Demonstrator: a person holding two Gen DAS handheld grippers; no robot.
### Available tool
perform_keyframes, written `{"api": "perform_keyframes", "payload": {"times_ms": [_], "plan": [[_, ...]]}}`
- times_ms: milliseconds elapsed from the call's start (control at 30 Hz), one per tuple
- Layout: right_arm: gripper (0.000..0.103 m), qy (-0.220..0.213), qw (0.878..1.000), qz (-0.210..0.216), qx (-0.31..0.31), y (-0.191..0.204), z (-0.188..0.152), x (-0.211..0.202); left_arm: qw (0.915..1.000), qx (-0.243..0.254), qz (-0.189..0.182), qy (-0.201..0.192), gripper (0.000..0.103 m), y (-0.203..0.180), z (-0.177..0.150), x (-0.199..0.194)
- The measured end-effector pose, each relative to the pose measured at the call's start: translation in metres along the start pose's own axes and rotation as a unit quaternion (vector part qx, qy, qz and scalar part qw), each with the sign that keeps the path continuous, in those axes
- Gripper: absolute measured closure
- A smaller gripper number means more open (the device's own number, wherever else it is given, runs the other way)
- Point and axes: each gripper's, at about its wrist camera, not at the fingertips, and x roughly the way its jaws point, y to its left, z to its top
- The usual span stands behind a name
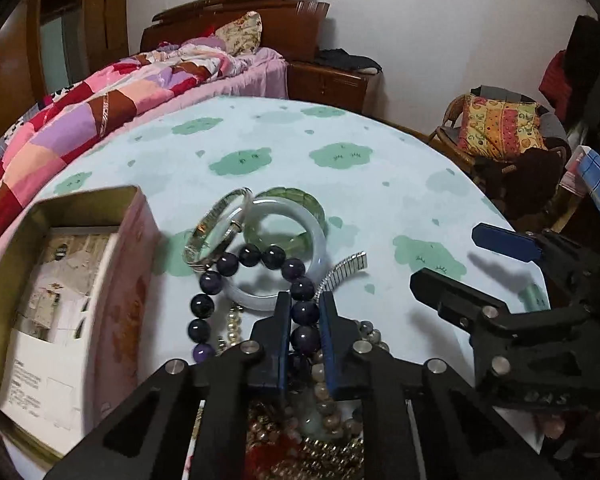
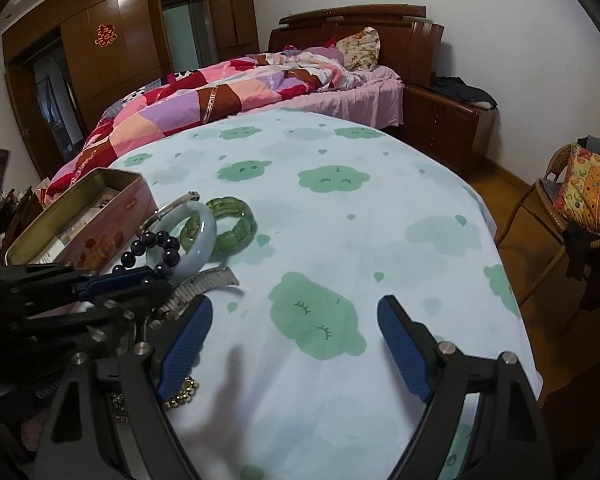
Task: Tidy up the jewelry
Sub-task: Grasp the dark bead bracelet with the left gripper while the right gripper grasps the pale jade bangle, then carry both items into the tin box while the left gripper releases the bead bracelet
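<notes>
My left tongs (image 1: 305,312) are clamped on the dark purple bead bracelet (image 1: 236,276), which loops over the pale jade bangle (image 1: 296,224) on the surface (image 1: 380,152). A silver bangle (image 1: 216,228) and green bracelet (image 1: 288,196) lie touching it, beside the open tin box (image 1: 60,280). My right tongs (image 2: 294,320) hang spread wide apart over bare cloth.

Dark purple bead bracelet (image 1: 260,280) lying looped over pale jade bangle (image 1: 296,240); green bangle (image 2: 236,220) and silver bangle (image 1: 216,228) sitting alongside.
</notes>
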Motion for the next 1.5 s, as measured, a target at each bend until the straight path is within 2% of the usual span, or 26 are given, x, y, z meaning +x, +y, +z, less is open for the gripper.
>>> {"api": "perform_keyframes", "payload": {"times_ms": [300,533,667,767,1000,1233,1267,1300,1333,1500], "plan": [[0.017,0.002,1.000,0.001,-0.008,0.002,0.003,0.001,0.9981,-0.020,0.002,-0.059,0.090,0.014,0.003,-0.041],[0.019,0.005,0.999,0.018,-0.036,0.014,0.020,0.004,0.9947,-0.022,0.011,-0.100,0.090,0.020,0.014,-0.066],[0.032,0.005,0.998,0.023,-0.064,0.031,0.034,0.011,0.9941,-0.021,0.017,-0.105,0.090,0.023,0.018,-0.066],[0.038,0.004,0.996,0.020,-0.090,0.046,0.044,0.020,0.9939,-0.020,0.021,-0.106,0.090,0.027,0.021,-0.064],[0.061,0.044,0.992,0.019,-0.113,0.060,0.056,0.057,0.9928,-0.033,0.028,-0.111,0.090,0.044,0.027,-0.061],[0.070,0.068,0.989,0.015,-0.133,0.064,0.056,0.076,0.9921,-0.033,0.028,-0.118,0.090,0.051,0.032,-0.065],[0.075,0.068,0.988,0.017,-0.135,0.064,0.056,0.075,0.9919,-0.034,0.028,-0.119,0.090,0.052,0.033,-0.066],[0.085,0.067,0.988,0.025,-0.134,0.063,0.056,0.073,0.9918,-0.034,0.029,-0.120,0.090,0.053,0.032,-0.067],[0.088,0.067,0.988,0.029,-0.132,0.063,0.057,0.072,0.9917,-0.035,0.029,-0.121,0.090,0.054,0.032,-0.068],[0.088,0.052,0.990,0.043,-0.123,0.058,0.056,0.061,0.9912,-0.037,0.033,-0.122,0.090,0.058,0.034,-0.072]]}}
